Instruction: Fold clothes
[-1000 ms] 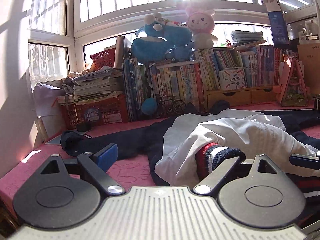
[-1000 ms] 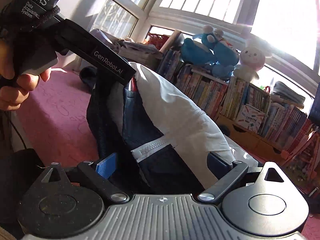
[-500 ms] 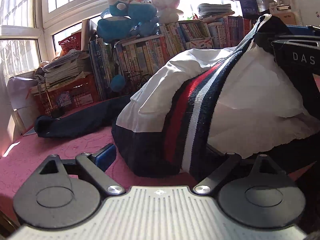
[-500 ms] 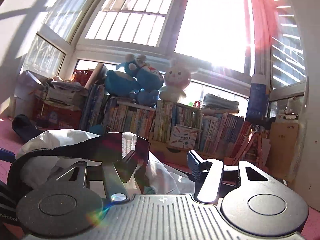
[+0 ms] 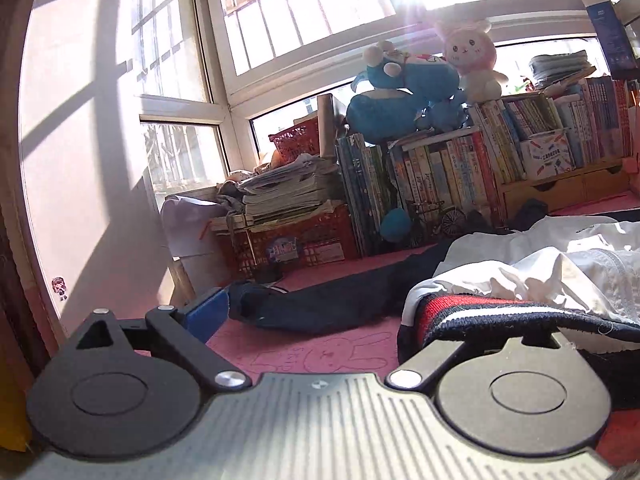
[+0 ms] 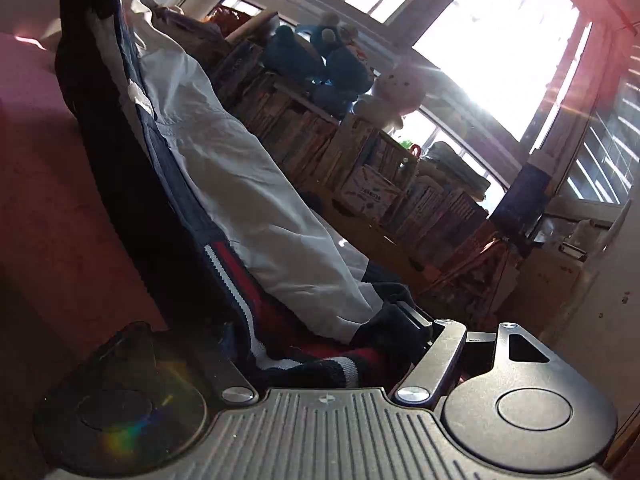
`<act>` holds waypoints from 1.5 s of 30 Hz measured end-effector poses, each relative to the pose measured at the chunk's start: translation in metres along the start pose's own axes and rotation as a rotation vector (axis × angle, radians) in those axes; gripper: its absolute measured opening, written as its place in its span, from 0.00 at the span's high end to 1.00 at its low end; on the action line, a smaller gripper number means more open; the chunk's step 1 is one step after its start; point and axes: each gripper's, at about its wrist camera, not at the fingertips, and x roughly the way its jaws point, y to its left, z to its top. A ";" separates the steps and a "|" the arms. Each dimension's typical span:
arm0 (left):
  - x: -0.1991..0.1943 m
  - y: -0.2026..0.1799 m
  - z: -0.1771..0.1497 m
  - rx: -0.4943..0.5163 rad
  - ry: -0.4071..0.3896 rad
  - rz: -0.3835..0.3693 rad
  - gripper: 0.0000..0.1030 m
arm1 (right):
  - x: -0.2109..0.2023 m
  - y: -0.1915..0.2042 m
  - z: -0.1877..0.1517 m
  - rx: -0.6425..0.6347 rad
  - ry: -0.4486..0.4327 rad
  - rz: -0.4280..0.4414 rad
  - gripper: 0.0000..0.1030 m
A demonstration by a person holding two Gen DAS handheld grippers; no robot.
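Jacket [image 5: 532, 280] now flat; mat [image 5: 320, 350] open left.

Black fingers [image 5: 208, 312], blue pads, silver screws

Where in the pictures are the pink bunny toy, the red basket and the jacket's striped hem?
pink bunny toy [image 5: 472, 56], left wrist view, on its face.
red basket [image 5: 294, 145], left wrist view, on its mesh front wall.
striped hem [image 5: 472, 312], left wrist view, on its red and white stripes.
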 end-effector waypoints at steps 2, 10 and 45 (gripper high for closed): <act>-0.006 0.024 0.008 -0.056 -0.004 -0.010 0.03 | -0.003 -0.043 0.012 0.119 0.014 -0.088 0.39; -0.022 0.021 -0.042 0.082 0.166 -0.190 0.00 | -0.014 -0.108 -0.010 0.304 0.177 -0.029 0.16; -0.025 0.005 -0.077 0.303 0.231 -0.677 0.00 | -0.031 -0.145 -0.011 0.074 0.181 0.616 0.02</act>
